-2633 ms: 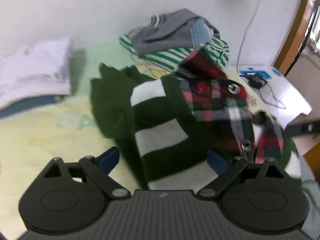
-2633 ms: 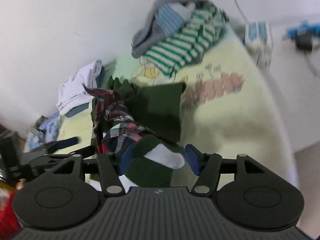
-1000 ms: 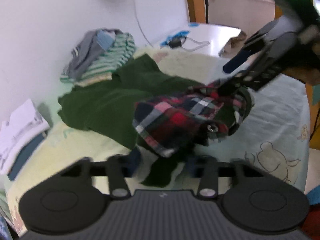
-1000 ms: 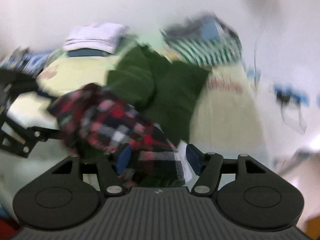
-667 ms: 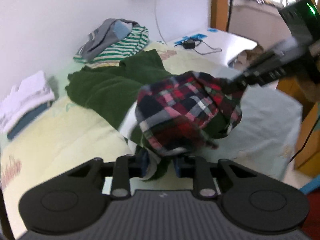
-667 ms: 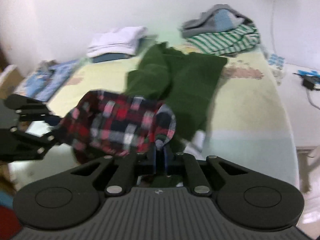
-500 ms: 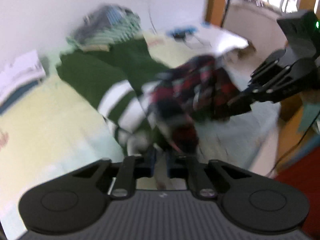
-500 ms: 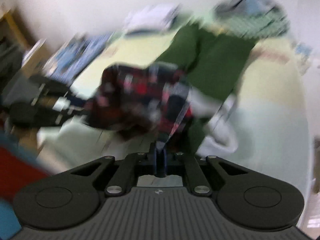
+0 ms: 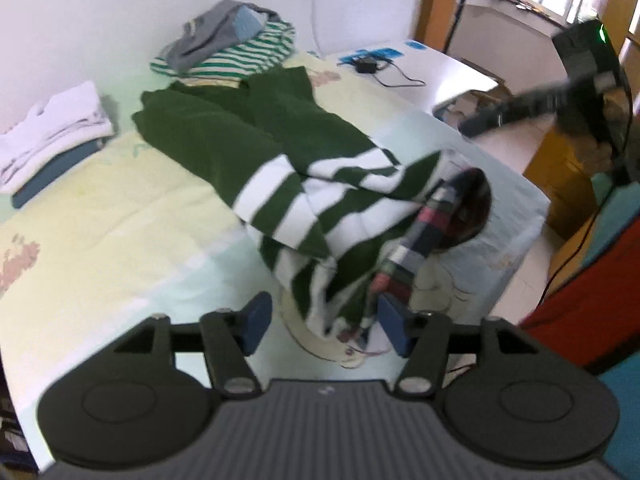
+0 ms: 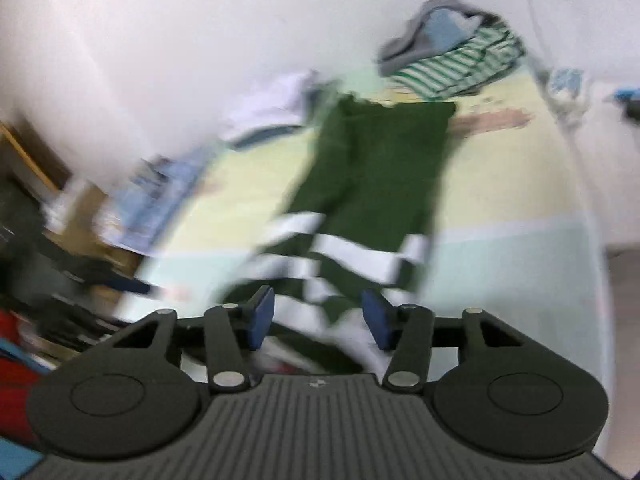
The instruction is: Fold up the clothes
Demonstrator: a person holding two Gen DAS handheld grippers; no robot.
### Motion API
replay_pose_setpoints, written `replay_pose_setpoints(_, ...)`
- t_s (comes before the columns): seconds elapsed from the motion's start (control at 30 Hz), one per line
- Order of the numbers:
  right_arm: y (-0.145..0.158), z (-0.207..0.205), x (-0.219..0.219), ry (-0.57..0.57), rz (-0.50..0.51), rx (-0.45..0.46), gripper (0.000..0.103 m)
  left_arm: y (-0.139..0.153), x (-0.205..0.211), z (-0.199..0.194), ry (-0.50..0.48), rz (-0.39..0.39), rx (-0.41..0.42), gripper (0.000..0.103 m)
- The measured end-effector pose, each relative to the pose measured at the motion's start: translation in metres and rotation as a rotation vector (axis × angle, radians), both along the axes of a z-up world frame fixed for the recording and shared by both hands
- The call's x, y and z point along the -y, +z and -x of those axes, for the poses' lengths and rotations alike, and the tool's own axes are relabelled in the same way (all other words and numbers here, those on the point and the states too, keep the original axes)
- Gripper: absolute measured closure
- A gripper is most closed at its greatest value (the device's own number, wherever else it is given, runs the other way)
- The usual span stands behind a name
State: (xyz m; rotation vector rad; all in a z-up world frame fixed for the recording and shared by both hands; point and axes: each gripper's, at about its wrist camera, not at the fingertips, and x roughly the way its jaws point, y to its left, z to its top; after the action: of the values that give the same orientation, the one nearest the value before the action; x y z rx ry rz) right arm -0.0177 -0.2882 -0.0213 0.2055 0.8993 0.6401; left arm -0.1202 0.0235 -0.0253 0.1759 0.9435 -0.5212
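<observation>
Green sweater with white stripes (image 9: 288, 168) spread long on the bed (image 9: 120, 216), near end bunched at the bed's edge. Checked shirt (image 9: 424, 236) seen only from the left wrist, draped beside the stripes; right wrist view blurry. Left gripper (image 9: 325, 322): fingers (image 9: 256, 320) opening, cloth between, not pinched. Right gripper (image 10: 318, 318): fingers (image 10: 262, 314) opening too, sweater hem between, not squeezed.

Right wrist view motion-blurred, plaid shirt (image 9: 424, 240) partly under green sweater (image 9: 280, 152)
</observation>
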Motion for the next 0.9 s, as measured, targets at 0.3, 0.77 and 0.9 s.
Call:
replay_pose_setpoints(0.3,-0.05,-0.002,-0.037,0.013,0.244,-0.066,0.069,-0.032,0.004,-0.045,0.102,0.137,-0.107,0.036)
replay_pose_setpoints(0.77,-0.067,0.016,-0.037,-0.025,0.323,-0.043,0.08,-0.038,0.02,-0.064,0.099,0.122,-0.103,0.016)
replay_pose_setpoints(0.9,-0.069,0.018,-0.035,-0.049,0.312,-0.033,0.08,-0.06,0.031,-0.065,0.123,0.035,-0.124,0.042)
